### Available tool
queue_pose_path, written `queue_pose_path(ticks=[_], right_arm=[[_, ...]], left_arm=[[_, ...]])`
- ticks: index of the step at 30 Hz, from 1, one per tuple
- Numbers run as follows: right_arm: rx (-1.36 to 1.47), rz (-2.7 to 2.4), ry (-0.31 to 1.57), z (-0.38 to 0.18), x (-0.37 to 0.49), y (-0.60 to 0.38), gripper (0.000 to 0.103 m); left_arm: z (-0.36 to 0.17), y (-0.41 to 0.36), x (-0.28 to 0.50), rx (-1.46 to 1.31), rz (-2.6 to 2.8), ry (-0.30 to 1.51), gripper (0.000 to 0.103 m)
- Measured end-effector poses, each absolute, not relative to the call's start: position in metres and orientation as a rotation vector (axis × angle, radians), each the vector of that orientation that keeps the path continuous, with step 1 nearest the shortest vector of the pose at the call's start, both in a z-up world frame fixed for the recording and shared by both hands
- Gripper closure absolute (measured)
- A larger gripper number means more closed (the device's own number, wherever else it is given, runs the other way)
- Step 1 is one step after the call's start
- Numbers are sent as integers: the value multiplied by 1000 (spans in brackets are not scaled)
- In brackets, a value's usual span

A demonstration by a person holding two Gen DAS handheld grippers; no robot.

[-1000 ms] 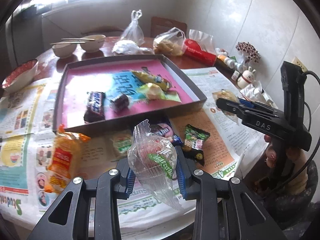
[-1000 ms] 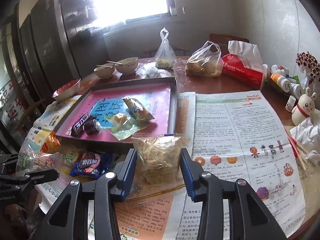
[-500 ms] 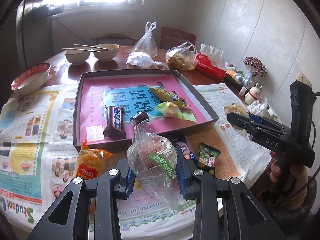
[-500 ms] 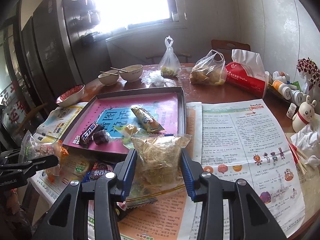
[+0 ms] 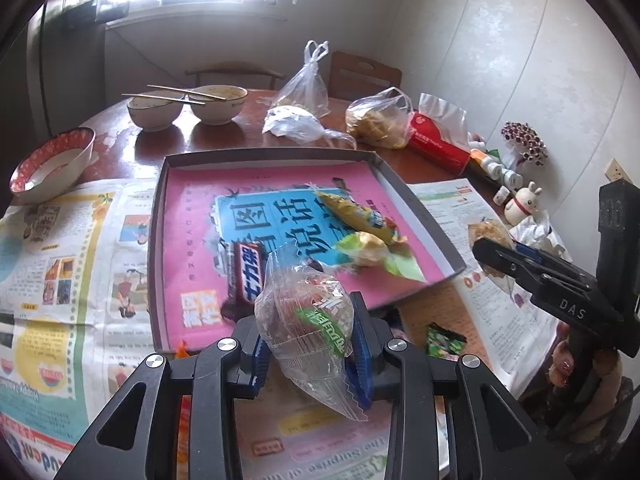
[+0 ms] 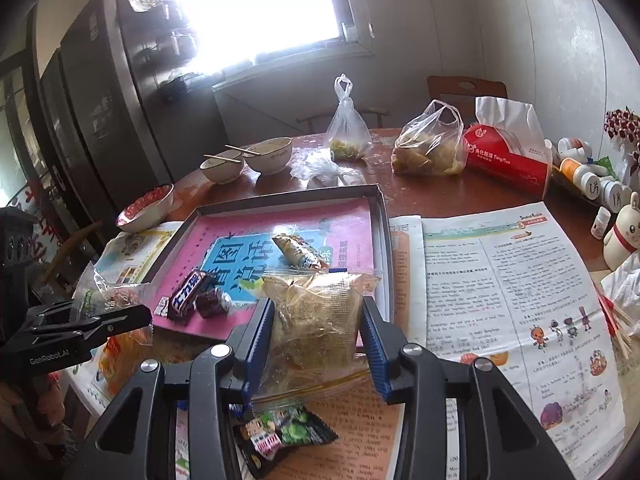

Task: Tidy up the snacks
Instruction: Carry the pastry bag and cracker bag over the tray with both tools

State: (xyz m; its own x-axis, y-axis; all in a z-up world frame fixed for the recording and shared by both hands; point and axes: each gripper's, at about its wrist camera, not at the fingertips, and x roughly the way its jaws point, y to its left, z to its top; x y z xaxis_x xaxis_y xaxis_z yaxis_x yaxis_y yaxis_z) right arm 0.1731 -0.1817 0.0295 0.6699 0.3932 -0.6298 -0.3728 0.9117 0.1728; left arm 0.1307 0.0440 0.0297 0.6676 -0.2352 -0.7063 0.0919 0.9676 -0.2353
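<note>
Crinkly clear-plastic snack packet with green label (image 5: 308,320): we are pinching it between blue pads of left gripper (image 5: 310,344), fingers closed snug on it, hovering just over near rim of shallow dark tray with pink lining (image 5: 160,216). Judging step: carrying snacks to tray. Next: we are needing bare pink spot, clear of brown chocolate bar (image 5: 246,272) directly ahead.

Right view: right gripper (image 6: 316,344) clamping clear bag of beige crispy snack (image 6: 316,316), also near tray edge. Green-black candy packet (image 6: 280,436) lying below on newspaper (image 6: 500,280), awaiting pickup.

snack bars (image 5: 244,276) in tray (image 5: 158,216), bowls (image 5: 216,104) behind
</note>
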Motion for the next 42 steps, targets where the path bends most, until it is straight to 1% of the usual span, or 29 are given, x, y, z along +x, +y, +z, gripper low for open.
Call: queue_pose_path(ticks=[14, 30, 42], right_arm=[[3, 419, 717, 31, 201, -156, 60], [20, 375, 697, 40, 212, -151, 60], [8, 352, 746, 23, 218, -146, 60]], left_arm=[[32, 80, 167, -213, -164, 812, 67], [43, 101, 186, -240, -187, 778, 67], [20, 108, 187, -222, -183, 848, 67]])
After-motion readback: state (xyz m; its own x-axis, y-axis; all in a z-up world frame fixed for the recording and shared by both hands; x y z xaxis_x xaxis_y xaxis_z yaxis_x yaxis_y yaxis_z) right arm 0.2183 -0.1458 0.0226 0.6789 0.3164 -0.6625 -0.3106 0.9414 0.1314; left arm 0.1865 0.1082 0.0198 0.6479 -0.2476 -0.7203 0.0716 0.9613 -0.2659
